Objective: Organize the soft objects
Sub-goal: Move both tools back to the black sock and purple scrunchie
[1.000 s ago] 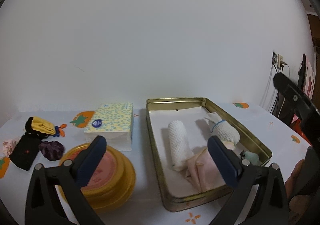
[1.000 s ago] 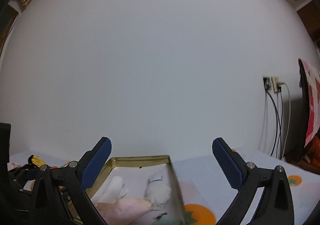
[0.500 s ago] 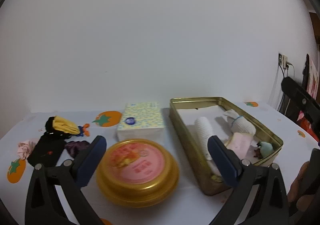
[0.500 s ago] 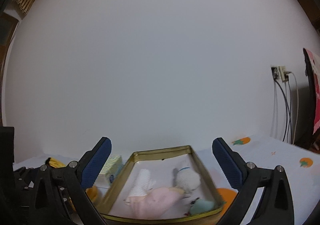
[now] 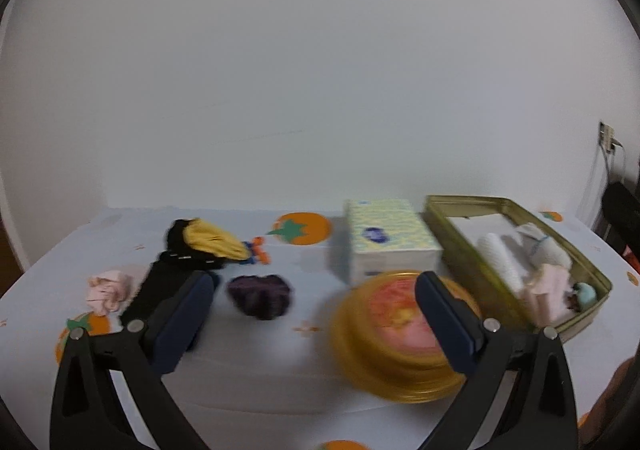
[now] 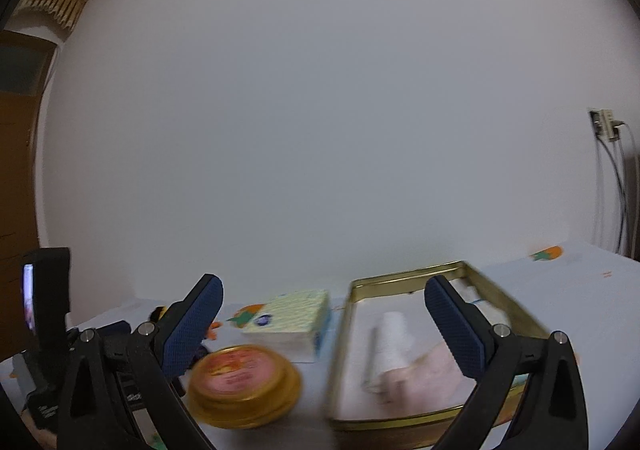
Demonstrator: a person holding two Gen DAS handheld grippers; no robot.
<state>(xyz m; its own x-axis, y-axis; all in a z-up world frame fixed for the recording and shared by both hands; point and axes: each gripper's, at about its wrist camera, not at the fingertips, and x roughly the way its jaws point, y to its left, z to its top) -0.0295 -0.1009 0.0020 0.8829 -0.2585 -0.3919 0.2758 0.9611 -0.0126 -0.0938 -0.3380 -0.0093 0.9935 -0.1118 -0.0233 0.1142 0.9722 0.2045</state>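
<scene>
Both hand-held grippers are held wide apart and empty above the tabletop (image 5: 248, 370) — soft items are seen partly in the tin, partly loose.

The left hand-held gripper (image 5: 314, 308) is seen with its jaws spread, nothing between them; ahead of it, a dark purple scrunchie (image 5: 260, 295) lies on the cloth, with a black sock (image 5: 160, 292), a yellow-and-black bundle (image 5: 204, 238) and a crumpled pink cloth (image 5: 108, 288) to the left. The right hand-held gripper (image 6: 322, 316) is likewise spread and empty. A gold rectangular tin (image 6: 400, 282) (blurred by motion) is shown holding a white rolled cloth (image 6: 392, 338) and a pink cloth (image 6: 436, 366); a further white bundle and a small teal item are made out in the left view. Beside the tin a tissue pack (image 5: 388, 240) stands, and in front of it — a round gold-and-pink container (image 5: 396, 334).
</scene>
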